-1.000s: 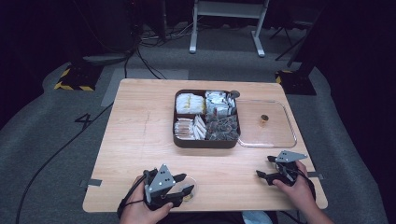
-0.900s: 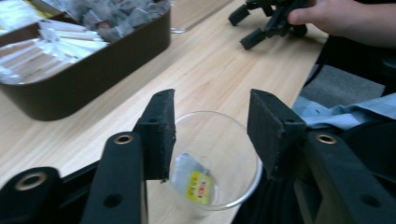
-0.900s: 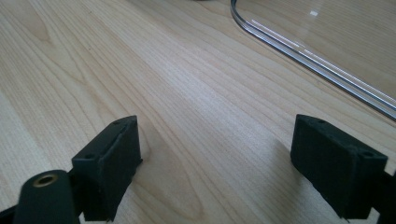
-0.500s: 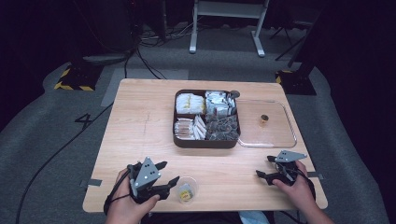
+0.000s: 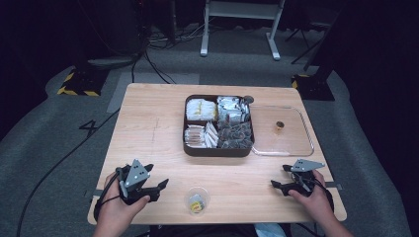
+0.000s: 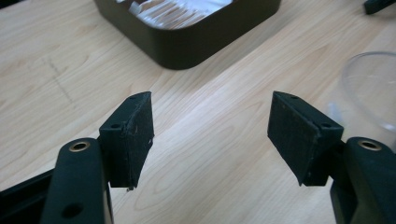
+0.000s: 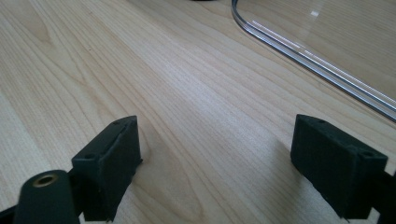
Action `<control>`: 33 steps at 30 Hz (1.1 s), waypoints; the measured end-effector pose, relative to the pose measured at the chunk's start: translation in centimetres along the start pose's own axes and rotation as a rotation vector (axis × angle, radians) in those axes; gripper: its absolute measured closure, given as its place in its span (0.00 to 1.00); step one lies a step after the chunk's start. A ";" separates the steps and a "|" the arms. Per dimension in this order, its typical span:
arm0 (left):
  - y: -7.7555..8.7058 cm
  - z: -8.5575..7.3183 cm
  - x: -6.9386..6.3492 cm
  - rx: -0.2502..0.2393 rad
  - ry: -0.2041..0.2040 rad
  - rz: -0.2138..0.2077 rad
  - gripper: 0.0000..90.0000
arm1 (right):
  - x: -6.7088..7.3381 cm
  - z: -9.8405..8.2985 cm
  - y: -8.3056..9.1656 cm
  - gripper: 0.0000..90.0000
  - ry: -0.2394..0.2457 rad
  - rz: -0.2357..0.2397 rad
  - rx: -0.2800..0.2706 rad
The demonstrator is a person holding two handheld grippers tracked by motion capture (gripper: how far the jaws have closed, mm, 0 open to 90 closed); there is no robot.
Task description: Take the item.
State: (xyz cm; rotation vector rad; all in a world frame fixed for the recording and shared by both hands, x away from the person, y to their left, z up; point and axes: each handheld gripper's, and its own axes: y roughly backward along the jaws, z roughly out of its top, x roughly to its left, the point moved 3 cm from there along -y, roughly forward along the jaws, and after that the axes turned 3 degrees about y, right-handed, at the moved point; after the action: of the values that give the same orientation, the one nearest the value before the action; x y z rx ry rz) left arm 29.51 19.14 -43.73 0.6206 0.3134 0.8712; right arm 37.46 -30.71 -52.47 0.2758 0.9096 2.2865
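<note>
A small clear plastic cup [image 5: 196, 201] with something yellow inside stands near the table's front edge. My left gripper [image 5: 159, 189] rests just left of it, open and holding nothing. In the left gripper view the left gripper [image 6: 210, 126] has its jaws spread wide over bare wood, with the cup's rim [image 6: 373, 88] off to the right. My right gripper [image 5: 280, 177] lies at the front right, open and empty. The right gripper [image 7: 215, 149] also shows open in its own view, with only wood between the jaws.
A dark brown compartment box [image 5: 219, 149] [image 6: 196, 42] of wrapped packets sits at the table's [image 5: 148, 128] middle back. Its clear lid [image 5: 291, 143] [image 7: 327, 51] lies flat to the right, with a small brown knob [image 5: 279, 126] on it. Cables and stands cover the floor behind.
My left gripper let go of the cup and drew back to the left, and the cup now stands alone on the table. The right gripper has stayed put.
</note>
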 end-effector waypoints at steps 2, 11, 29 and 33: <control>-0.3 -0.4 0.7 0.012 0.018 0.007 0.35 | 0.0 0.0 0.0 0.18 0.000 0.000 0.000; -1.7 -2.6 3.6 0.092 0.052 0.054 0.33 | 0.0 0.0 0.0 0.18 0.000 0.000 0.000; -3.9 -5.5 5.5 0.212 0.018 0.072 0.27 | 0.0 0.0 0.0 0.18 0.000 0.001 0.000; -4.3 -6.2 5.7 0.242 0.034 0.066 0.24 | 0.0 0.0 0.0 0.18 0.000 0.000 0.000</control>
State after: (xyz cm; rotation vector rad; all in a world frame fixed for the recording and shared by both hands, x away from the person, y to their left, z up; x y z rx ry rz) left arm 32.58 23.86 -51.29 0.8452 0.4353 0.9146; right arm 37.46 -30.71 -52.46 0.2757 0.9095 2.2868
